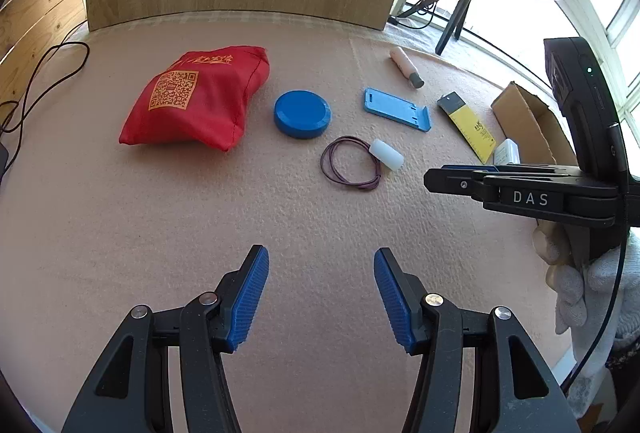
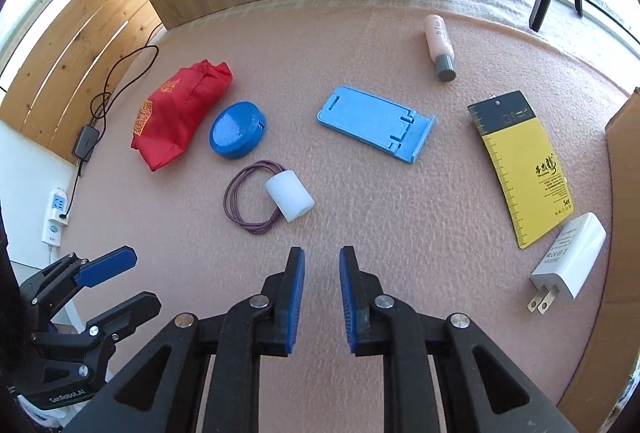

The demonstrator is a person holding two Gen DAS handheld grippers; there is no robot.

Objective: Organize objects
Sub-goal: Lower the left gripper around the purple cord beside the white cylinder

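Your right gripper (image 2: pixel 322 297) hangs over bare mat with its jaws parted by a narrow gap and nothing between them; your left gripper (image 1: pixel 321 297) is spread wide and equally empty, off to the left and lower. Nothing has gone into the cardboard box (image 2: pixel 624 201) at the right edge, so I judge the sorting has not yet started. The piece nearest your right fingers is the white plastic cylinder (image 2: pixel 289 195), lying on its side just ahead and a little left of the fingertips, resting on the loop of purple cord (image 2: pixel 250 199) — the two touch, so a careless lift may drag the cord along. The cylinder's long axis runs diagonally, from far-left to near-right, which means your jaw line is not square to it; you would probably need to open wider and turn the wrist so the pads close across the round flanks rather than the ends. The right tool is plainly closer to it than the left. Beyond lie the blue round case (image 2: pixel 236 129) just beside the red pouch (image 2: pixel 180 113), the blue phone stand (image 2: pixel 376 123) in the middle, and — well to the right — the yellow card (image 2: pixel 524 169) and the white charger (image 2: pixel 570 261) near the box.
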